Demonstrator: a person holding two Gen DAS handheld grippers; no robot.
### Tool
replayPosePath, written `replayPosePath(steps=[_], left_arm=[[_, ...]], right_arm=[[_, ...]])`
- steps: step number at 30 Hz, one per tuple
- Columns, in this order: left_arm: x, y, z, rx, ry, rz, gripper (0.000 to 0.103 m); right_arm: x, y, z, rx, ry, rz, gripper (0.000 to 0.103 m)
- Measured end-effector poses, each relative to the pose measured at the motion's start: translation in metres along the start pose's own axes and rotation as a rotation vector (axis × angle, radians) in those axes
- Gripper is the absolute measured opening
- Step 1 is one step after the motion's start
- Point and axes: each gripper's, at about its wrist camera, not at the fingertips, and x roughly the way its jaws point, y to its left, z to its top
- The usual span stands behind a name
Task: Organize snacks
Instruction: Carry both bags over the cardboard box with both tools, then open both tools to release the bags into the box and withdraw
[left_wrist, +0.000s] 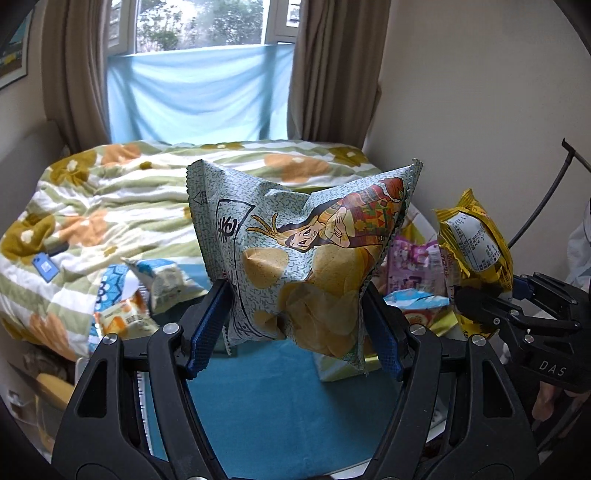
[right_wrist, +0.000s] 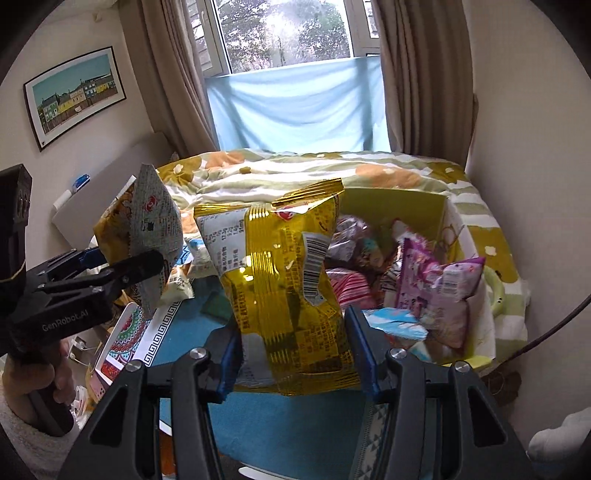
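My left gripper (left_wrist: 295, 325) is shut on a pale green chip bag (left_wrist: 303, 254) printed with a cartoon woman, held upright above the blue table mat (left_wrist: 280, 406). It also shows in the right wrist view (right_wrist: 144, 236) at the left, in the left gripper (right_wrist: 147, 266). My right gripper (right_wrist: 291, 358) is shut on a gold foil snack bag (right_wrist: 284, 288), held up in the air. That gold bag (left_wrist: 476, 240) and the right gripper (left_wrist: 476, 299) show at the right of the left wrist view.
A yellow-green box (right_wrist: 399, 203) at the right holds pink and purple snack packs (right_wrist: 436, 288). Blue and white snack packs (left_wrist: 162, 280) lie on the mat's left. A bed with a floral quilt (left_wrist: 110, 199) lies behind. A patterned item (right_wrist: 122, 339) lies at the table's left edge.
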Motion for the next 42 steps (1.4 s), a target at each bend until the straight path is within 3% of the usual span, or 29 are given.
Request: replayPosePath(steps=[6,15,17,19,20,22,30,42], left_arm=[[0.050,-0.048,0.025,0.090,0.047,-0.061,0.068],[0.130,-0.078,0.048,0.146,0.170,-0.082,0.070],[0.141,-0.084,0.050,0.162,0.203,-0.096,0.076],[0.147,-0.094,0.051,0.200,0.218,-0.091,0.097],[0.149,-0.096,0.051,0.221,0.215,-0.079,0.102],[0.150,-0.098,0.051,0.245,0.209,-0.081,0.103],[0.149,-0.059,0.049,0.160,0.242,-0.092,0.103],[0.152,-0.019,0.058,0.085,0.234,-0.009,0.103]], right_arm=[[-0.012,-0.045,0.025,0.057,-0.041,-0.065,0.049],[0.008,-0.091,0.051,0.133,-0.022,-0.140,0.049],[0.015,-0.100,0.057,0.151,-0.014,-0.141,0.049],[0.021,-0.107,0.063,0.168,-0.008,-0.140,0.049],[0.023,-0.109,0.066,0.173,-0.009,-0.141,0.049],[0.029,-0.114,0.071,0.183,-0.006,-0.142,0.049],[0.058,-0.128,0.083,0.208,0.041,-0.118,0.049],[0.111,-0.126,0.113,0.150,0.165,-0.099,0.049]])
